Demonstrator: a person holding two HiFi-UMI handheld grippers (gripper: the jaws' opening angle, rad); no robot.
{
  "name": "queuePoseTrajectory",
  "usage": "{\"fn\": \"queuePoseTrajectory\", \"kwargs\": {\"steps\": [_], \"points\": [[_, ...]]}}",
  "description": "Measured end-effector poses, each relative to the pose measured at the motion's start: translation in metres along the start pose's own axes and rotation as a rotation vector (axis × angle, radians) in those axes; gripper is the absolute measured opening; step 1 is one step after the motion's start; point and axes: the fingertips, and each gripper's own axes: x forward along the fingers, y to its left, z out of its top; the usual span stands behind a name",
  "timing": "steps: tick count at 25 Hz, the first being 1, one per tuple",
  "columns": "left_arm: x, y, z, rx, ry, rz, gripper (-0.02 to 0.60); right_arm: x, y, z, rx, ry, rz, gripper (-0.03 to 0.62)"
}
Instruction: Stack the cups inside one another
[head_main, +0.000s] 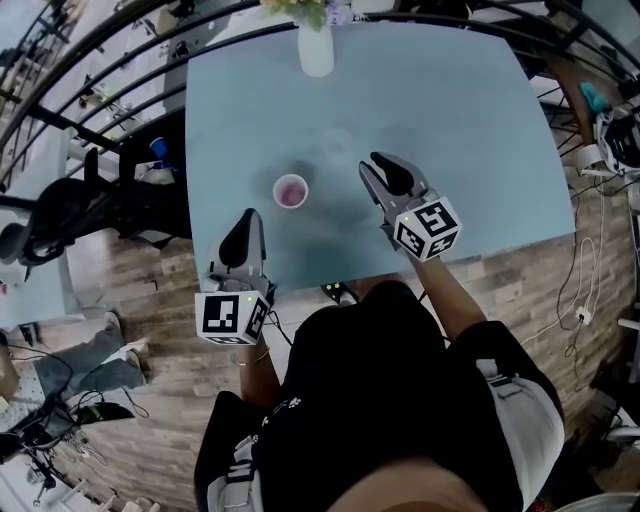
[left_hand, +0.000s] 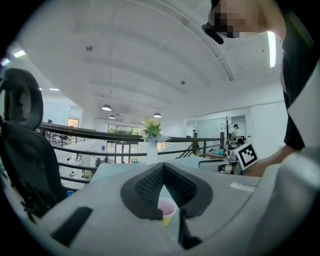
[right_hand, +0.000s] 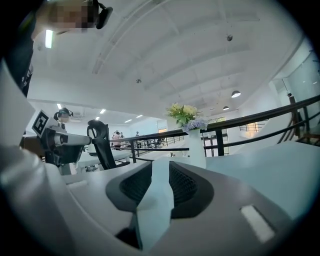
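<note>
A white flower vase (head_main: 316, 52) stands at the table's (head_main: 460, 120) far edge.

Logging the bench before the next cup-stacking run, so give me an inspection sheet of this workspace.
Surface: pale blue table, few things on it.
Job's things: one pink-lined cup, upright, between the tongs, touched by neither; no separate cup seen.
Clutter: white vase of flowers at the far edge.
Grippers: left tongs shut, empty; right tongs open, empty.
Cables: white cable on the wooden floor right of the table.
Surroundings: black office chair and railing on the left.
</note>
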Motion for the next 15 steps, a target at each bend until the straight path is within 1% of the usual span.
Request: {"fn": "queuePoseTrajectory", "kwargs": {"steps": [2,6,10,12,15], "points": [[-0.003,0.001,0.001,0.002,0.004,0.013,-0.014,0.005,-0.002,-0.003,-0.009,0.013,0.005,0.104],[-0.010,0.005,0.002,-0.001,-0.006,0.045,-0.014,0.015,-0.009,-0.011,-0.012,0.044,0.008,0.137],[-0.018,0.008,0.001,-0.008,0.001,0.103,-0.014,0.026,-0.024,-0.021,-0.016,0.077,0.011,0.150],[-0.021,0.013,0.001,-0.006,0.005,0.131,-0.014,0.033,-0.031,-0.023,-0.022,0.087,0.008,0.170],[-0.027,0.020,0.001,-0.004,0.026,0.168,-0.014,0.044,-0.035,-0.032,-0.023,0.114,0.010,0.178]]}}
